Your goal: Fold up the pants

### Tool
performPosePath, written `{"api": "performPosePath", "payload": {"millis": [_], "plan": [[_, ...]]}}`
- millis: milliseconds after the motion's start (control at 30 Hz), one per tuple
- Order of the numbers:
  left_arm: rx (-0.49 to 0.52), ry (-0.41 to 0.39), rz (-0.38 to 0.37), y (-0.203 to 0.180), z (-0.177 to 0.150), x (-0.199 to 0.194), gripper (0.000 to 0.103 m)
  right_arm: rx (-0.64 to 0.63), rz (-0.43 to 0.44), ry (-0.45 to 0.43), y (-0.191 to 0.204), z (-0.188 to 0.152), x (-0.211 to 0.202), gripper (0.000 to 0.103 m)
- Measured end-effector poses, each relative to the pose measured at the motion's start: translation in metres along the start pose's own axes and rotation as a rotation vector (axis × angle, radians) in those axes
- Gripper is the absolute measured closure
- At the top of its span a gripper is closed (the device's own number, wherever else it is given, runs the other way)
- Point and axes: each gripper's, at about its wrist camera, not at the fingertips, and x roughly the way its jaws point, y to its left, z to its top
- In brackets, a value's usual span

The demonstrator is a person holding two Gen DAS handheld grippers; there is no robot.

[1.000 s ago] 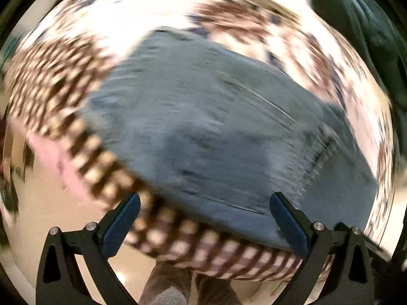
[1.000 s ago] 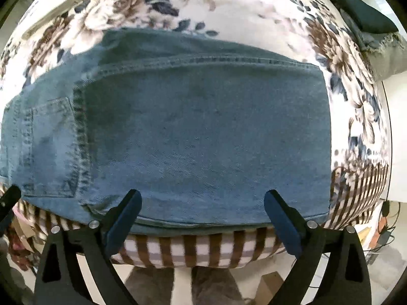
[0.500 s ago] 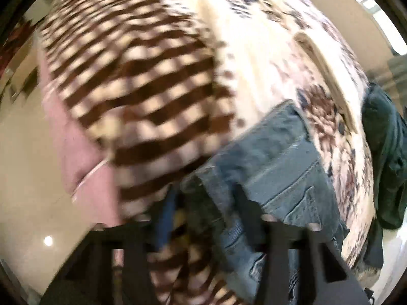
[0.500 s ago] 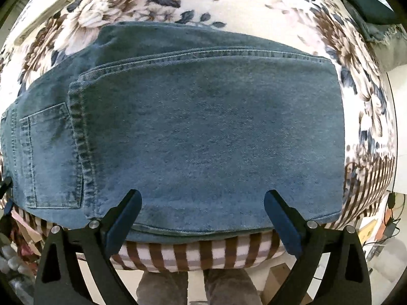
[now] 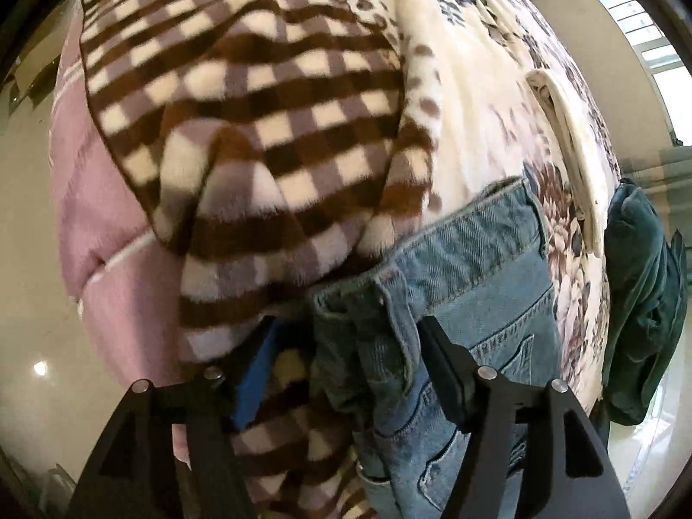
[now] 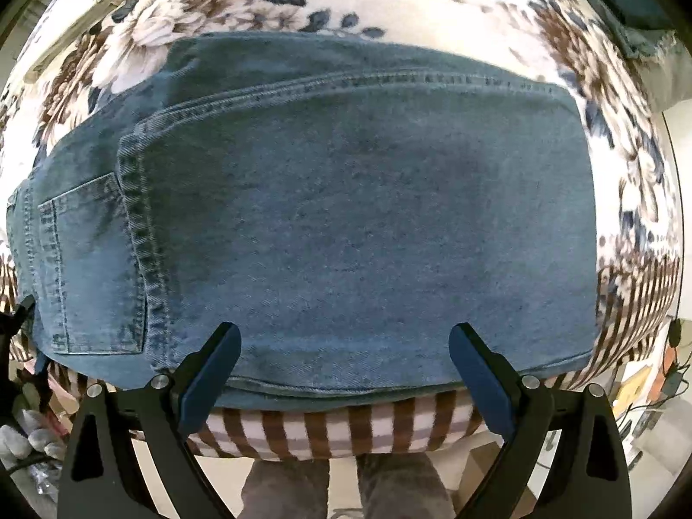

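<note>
Denim jeans (image 6: 354, 216) lie folded flat on a floral blanket (image 6: 432, 8), filling the centre of the right wrist view, with the back pocket at 9 o'clock and the folded edge toward 6 o'clock, above the checked border.

Change, left side: a second ago the left gripper (image 5: 346, 346) hung wide open above the cloth. It is now down at the waistband corner of the jeans, which shows at 5 o'clock in the left wrist view. Its jaws narrowed on the way down and have just been opening again. The corner stands bunched between them; the far finger rests against the denim, the near blue pad stands clear of it on the blanket side. State: released, not gripping.

Change, right side: the right gripper (image 6: 341, 359) has come slightly lower over the folded edge. Its jaws stand wide, nothing between them, no contact visible.

Meaning for the task: judged from the stack, at least one fold is complete. The left side appears to be setting up, or retrying, a grip on the waistband end for the next fold.

Surface: a bed or sofa under the blanket, with a brown-and-cream checked throw (image 5: 259, 129) at 11 o'clock in the left wrist view and a pink cover (image 5: 99, 238) at 9. Room: pale glossy floor (image 5: 34, 302) at 8 o'clock, a dark green garment (image 5: 640, 302) at 3, windows at 1.
</note>
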Motion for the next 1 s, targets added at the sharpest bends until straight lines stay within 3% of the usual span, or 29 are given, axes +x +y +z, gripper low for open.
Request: {"api": "performPosePath", "payload": {"millis": [67,133,233,467,667,800,1000], "plan": [[0.005,-0.011,0.010,-0.005,0.000,0.005,0.045,-0.007,-0.001,-0.006,-0.002,-0.001,0.000,0.004],[0.046,-0.043,-0.005,-0.016,-0.001,0.001,0.067,-0.011,0.000,-0.011,-0.008,-0.003,0.002,0.004],[0.137,-0.110,0.012,-0.032,-0.009,-0.011,0.078,-0.004,0.004,-0.013,-0.017,-0.005,0.006,0.004],[0.309,-0.195,-0.064,-0.063,-0.029,-0.063,0.082,0.022,0.028,-0.025,-0.042,-0.009,0.003,0.004],[0.482,-0.232,-0.182,-0.121,-0.071,-0.111,0.082,0.086,0.080,-0.051,-0.086,-0.012,-0.008,0.004],[0.613,-0.213,-0.274,-0.169,-0.116,-0.130,0.082,0.139,0.097,-0.078,-0.127,-0.014,-0.021,0.004],[0.832,-0.122,-0.387,-0.236,-0.220,-0.122,0.082,0.271,0.093,-0.108,-0.223,-0.015,-0.046,0.004]]}}
